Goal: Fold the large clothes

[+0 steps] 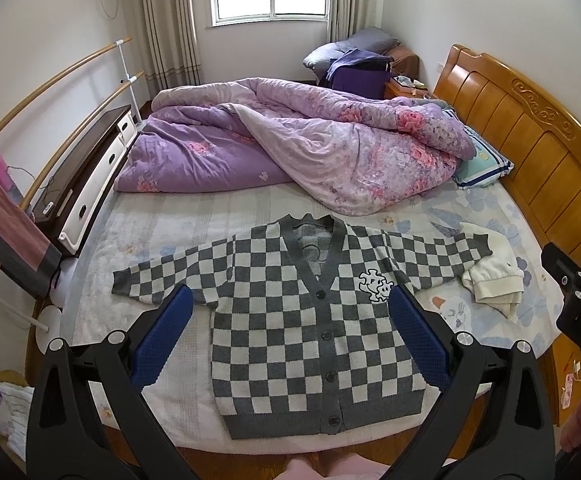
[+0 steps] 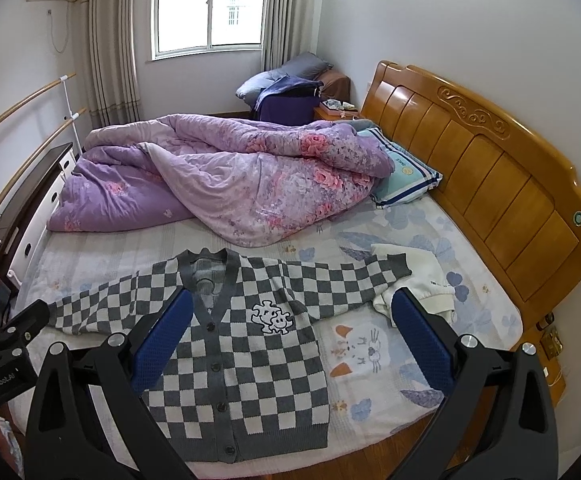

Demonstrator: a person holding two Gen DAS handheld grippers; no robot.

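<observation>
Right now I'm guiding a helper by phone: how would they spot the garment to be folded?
On the wooden-headboard bed, look at the near half, in front of the heaped purple quilt. The checkered cardigan lies flat there, buttoned, sleeves spread. Unlike the crumpled white garment under its sleeve end, it has grey-and-white squares and a puzzle-piece patch.

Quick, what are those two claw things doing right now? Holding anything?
Left gripper: open, holding nothing, above the checkered cardigan.
Right gripper: open, holding nothing.
</observation>
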